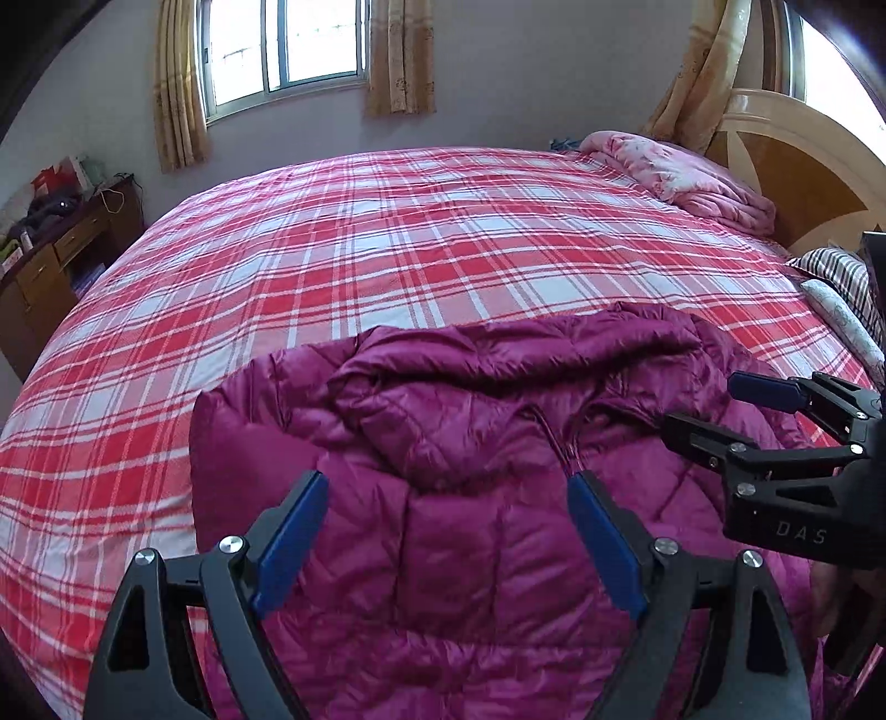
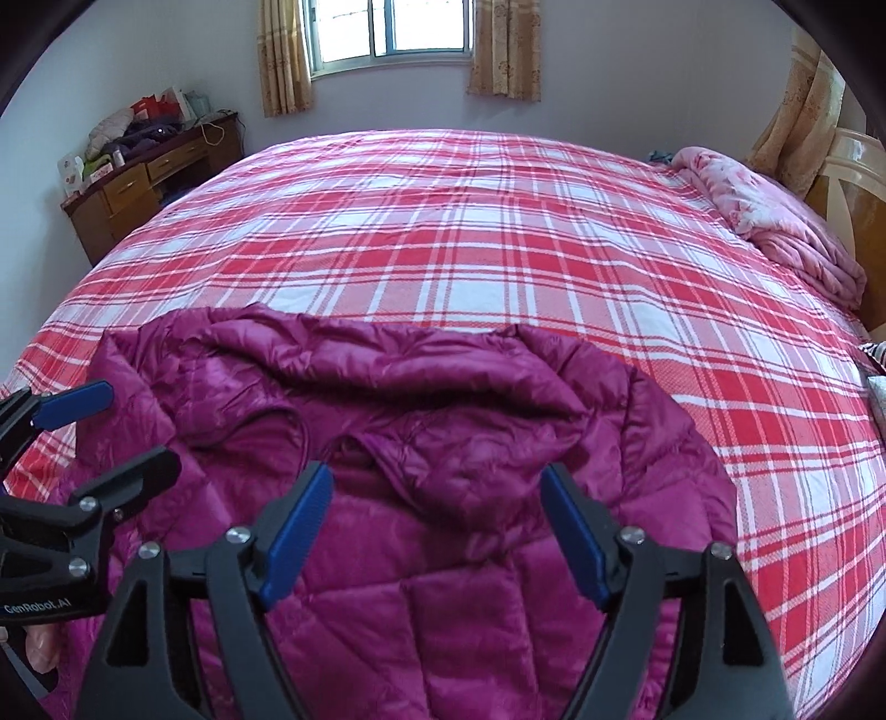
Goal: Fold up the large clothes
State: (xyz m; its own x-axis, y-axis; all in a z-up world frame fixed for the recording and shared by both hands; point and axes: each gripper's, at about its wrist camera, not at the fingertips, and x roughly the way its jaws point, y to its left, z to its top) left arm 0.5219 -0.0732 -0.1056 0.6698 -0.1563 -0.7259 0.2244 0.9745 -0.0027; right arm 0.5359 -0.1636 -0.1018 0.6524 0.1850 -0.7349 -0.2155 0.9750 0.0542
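Magenta quilted puffer jacket (image 1: 443, 498) lies on the bed (image 1: 387, 249) at the near edge, on the red/white plaid sheet, hood end crumpled toward the middle of the bed, zip/collar opening approx. centre of the garment. Left claw (image 1: 448, 531) hovers over the jacket's body w/ blue pads (image 1: 288, 543) spread wide, nothing between them, fabric below not pinched. Right claw (image 2: 437, 526) likewise over the jacket, near the collar opening, jaws wide apart & empty; no pad pressing on cloth. The two claws sit side by side: right one shows at the right edge of the left wrist view, left one at the left edge of the right wrist view, both above the jacket. A bit of a hand shows under the left claw in the right wrist view. Far corner of bed near the wooden headboard (image 1: 803, 166): bundled pink floral quilt (image 1: 681, 171). Striped pillow (image 1: 841, 277) at the bed's right side. Wooden desk (image 2: 149, 183) w/ clutter by the far wall, window (image 2: 387, 27) w/ beige curtains above
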